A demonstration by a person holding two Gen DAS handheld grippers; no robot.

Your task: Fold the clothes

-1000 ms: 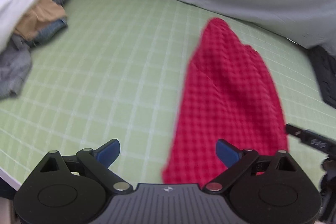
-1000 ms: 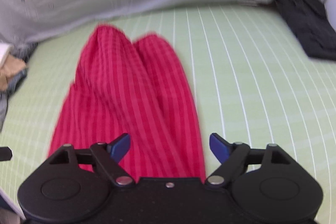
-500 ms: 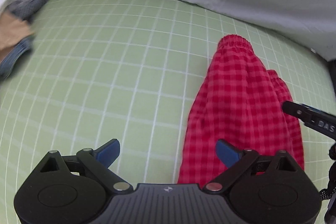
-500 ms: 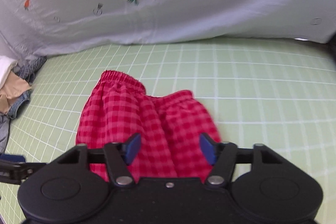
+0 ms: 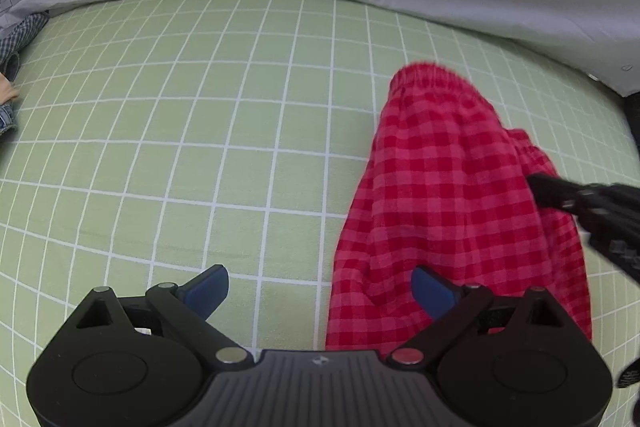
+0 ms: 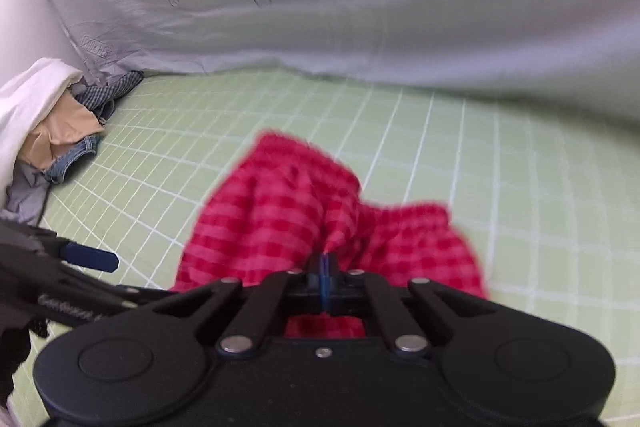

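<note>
Stretching straight ahead from the right gripper (image 6: 325, 281), whose jaws are clamped on its near edge, the red checked shorts (image 5: 448, 195) are being pinched; the left gripper (image 5: 320, 289), jaws apart, is being held just left of them.

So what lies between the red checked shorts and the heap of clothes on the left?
Only bare green grid sheet. In the right wrist view, nothing sits on that stretch between the red checked shorts and the heap of clothes.
</note>
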